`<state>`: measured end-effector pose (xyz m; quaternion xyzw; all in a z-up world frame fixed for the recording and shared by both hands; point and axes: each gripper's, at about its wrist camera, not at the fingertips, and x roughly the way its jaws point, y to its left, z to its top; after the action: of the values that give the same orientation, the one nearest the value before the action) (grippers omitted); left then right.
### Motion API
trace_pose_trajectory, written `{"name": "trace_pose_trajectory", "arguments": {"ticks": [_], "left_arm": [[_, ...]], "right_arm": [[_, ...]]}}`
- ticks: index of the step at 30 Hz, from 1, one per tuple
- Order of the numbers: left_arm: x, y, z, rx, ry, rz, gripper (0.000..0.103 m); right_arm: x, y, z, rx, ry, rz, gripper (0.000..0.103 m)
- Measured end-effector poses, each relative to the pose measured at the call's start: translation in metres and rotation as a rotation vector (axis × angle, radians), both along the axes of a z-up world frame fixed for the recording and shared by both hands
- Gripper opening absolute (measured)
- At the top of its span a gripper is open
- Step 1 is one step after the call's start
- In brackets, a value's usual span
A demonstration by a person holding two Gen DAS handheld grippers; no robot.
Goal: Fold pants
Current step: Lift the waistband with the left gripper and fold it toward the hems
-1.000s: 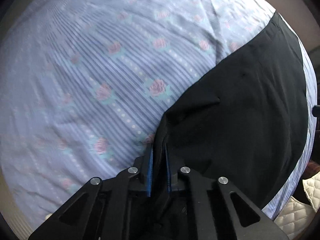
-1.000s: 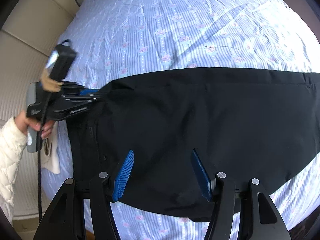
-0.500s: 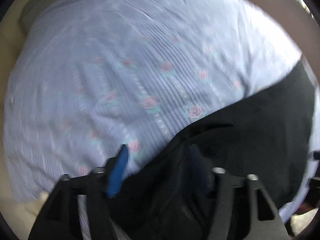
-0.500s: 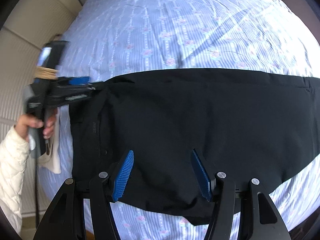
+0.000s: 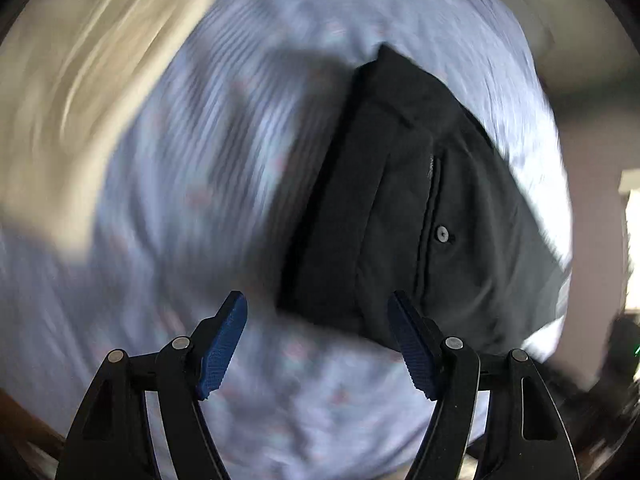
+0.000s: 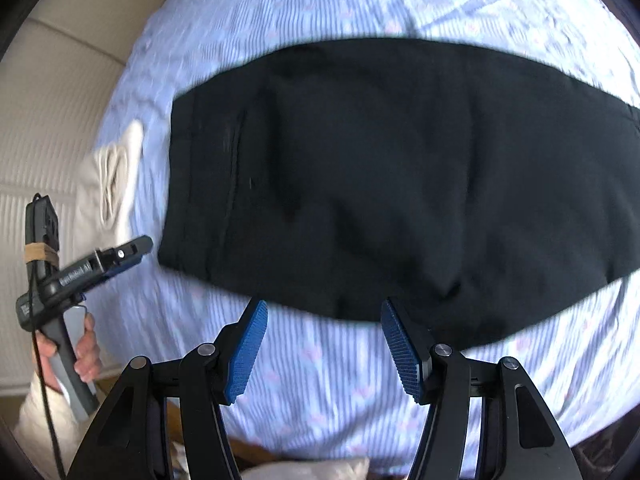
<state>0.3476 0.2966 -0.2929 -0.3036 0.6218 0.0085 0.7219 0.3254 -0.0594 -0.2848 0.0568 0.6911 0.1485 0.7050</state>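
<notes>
Floral-striped bed sheet (image 6: pixel 320 380) carries folded black pants (image 6: pixel 380 184); left claw (image 5: pixel 318 344), jaws just opened, and right claw (image 6: pixel 322 350) both hover spread, empty.

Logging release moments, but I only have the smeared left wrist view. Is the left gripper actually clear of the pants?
Observer: Yes. The right wrist view shows the left gripper apart from the pants, off their waist end; its jaws have just been opening, nothing between them.
Operator: And the other one?
Observer: The right gripper is open at the near edge of the pants, nothing between its pads.
Operator: Anything beside the waist end?
Observer: A cream cloth lies on the sheet there.
</notes>
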Motion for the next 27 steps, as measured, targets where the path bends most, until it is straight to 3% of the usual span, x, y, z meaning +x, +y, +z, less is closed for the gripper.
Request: {"name": "trace_pose_trajectory", "arguments": {"ticks": [3,4,6,8,9,10,11,12,15,17,20,27], "left_arm": [[-0.019,-0.007,-0.021,-0.101,0.008,0.147,0.074],[-0.019,-0.013,-0.029,-0.146,0.003,0.171,0.074],[-0.013,-0.022,-0.035,-0.144,-0.004,0.168,0.074],[-0.001,-0.036,-0.043,-0.084,0.002,0.162,0.072],[0.005,-0.042,-0.046,-0.063,0.001,0.158,0.065],[0.011,-0.049,-0.047,-0.008,0.006,0.139,0.052],[0.015,-0.055,-0.045,0.053,0.012,0.117,0.045],[0.019,-0.059,-0.038,0.110,0.013,0.102,0.029],[0.015,-0.058,0.006,0.179,-0.093,0.107,0.028],[0.016,-0.063,0.025,0.220,-0.140,0.061,0.028],[0.023,-0.068,0.024,0.268,-0.108,0.015,0.028],[0.032,-0.072,0.025,0.312,-0.072,0.020,0.028]], "right_arm": [[-0.018,-0.006,-0.009,-0.021,0.043,-0.002,0.061],[-0.022,-0.010,-0.013,-0.019,0.057,-0.015,0.061],[-0.031,-0.021,-0.019,-0.028,0.082,-0.052,0.061],[-0.038,-0.036,-0.024,-0.047,0.098,-0.094,0.061],[-0.040,-0.043,-0.026,-0.059,0.102,-0.112,0.061],[-0.041,-0.048,-0.028,-0.067,0.104,-0.126,0.061],[-0.043,-0.055,-0.029,-0.067,0.103,-0.142,0.061],[-0.045,-0.059,-0.030,-0.071,0.101,-0.148,0.061],[-0.049,-0.066,-0.029,-0.073,0.078,-0.156,0.061],[-0.050,-0.067,-0.027,-0.051,0.039,-0.133,0.061],[-0.047,-0.067,-0.028,-0.059,-0.013,-0.080,0.061],[-0.026,-0.075,-0.023,0.019,-0.054,-0.088,0.060]]}}
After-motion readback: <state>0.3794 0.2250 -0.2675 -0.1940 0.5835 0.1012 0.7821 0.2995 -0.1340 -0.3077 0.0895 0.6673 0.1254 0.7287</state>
